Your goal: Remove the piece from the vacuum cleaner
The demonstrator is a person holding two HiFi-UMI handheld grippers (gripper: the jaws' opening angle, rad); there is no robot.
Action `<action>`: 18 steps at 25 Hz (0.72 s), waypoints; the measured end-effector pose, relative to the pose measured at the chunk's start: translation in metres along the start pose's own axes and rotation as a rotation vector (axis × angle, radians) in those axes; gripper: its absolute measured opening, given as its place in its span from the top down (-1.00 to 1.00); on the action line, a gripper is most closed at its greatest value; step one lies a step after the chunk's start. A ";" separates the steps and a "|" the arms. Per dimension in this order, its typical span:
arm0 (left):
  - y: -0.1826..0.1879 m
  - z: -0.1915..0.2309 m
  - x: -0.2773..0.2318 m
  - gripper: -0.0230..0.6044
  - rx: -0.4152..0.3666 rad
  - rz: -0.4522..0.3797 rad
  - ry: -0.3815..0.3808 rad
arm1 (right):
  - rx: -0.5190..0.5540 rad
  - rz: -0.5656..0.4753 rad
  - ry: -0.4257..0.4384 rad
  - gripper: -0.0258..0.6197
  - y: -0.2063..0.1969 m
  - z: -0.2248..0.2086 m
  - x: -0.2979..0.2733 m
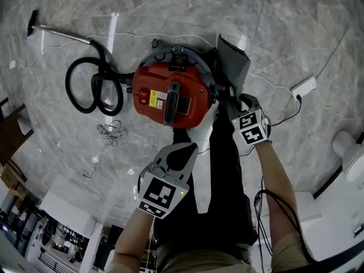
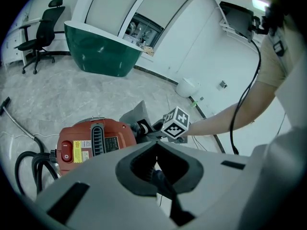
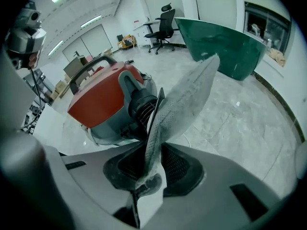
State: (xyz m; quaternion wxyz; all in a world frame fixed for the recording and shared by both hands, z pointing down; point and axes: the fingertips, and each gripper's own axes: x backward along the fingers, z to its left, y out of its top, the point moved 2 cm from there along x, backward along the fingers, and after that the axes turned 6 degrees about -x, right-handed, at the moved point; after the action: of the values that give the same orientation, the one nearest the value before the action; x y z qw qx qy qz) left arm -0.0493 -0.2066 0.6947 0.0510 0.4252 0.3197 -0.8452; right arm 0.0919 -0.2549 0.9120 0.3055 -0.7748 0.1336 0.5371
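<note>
Standing over the red vacuum (image 1: pixel 170 92), the person pinched the grey bag (image 1: pixel 233 58) in the right gripper (image 1: pixel 228 97) at the vacuum's side, while the left gripper (image 1: pixel 183 152) hung empty, jaws pressed together.

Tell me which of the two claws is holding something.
The right claw: its jaws pinch the grey fabric bag beside the red vacuum cleaner. The left claw is closed with nothing between its jaws.

Overhead view (all share vacuum cleaner (image 1: pixel 170 92)).
</note>
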 end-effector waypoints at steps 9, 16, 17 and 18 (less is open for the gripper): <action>-0.004 -0.011 -0.011 0.92 0.003 0.004 -0.022 | 0.003 -0.011 0.000 0.79 -0.002 -0.002 -0.001; 0.000 -0.010 -0.009 0.92 -0.008 -0.001 -0.015 | 0.018 -0.021 -0.011 0.80 -0.002 -0.006 -0.002; 0.000 -0.009 -0.009 0.92 -0.008 -0.002 -0.012 | 0.016 -0.021 -0.014 0.80 -0.003 -0.007 -0.003; 0.000 -0.009 -0.009 0.92 -0.007 -0.003 -0.011 | 0.016 -0.018 -0.017 0.80 -0.003 -0.008 -0.003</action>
State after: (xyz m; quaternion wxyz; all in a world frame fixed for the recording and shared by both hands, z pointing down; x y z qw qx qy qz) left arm -0.0375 -0.2028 0.6971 0.0531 0.4199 0.3231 -0.8464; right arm 0.0985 -0.2573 0.9175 0.3174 -0.7690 0.1284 0.5399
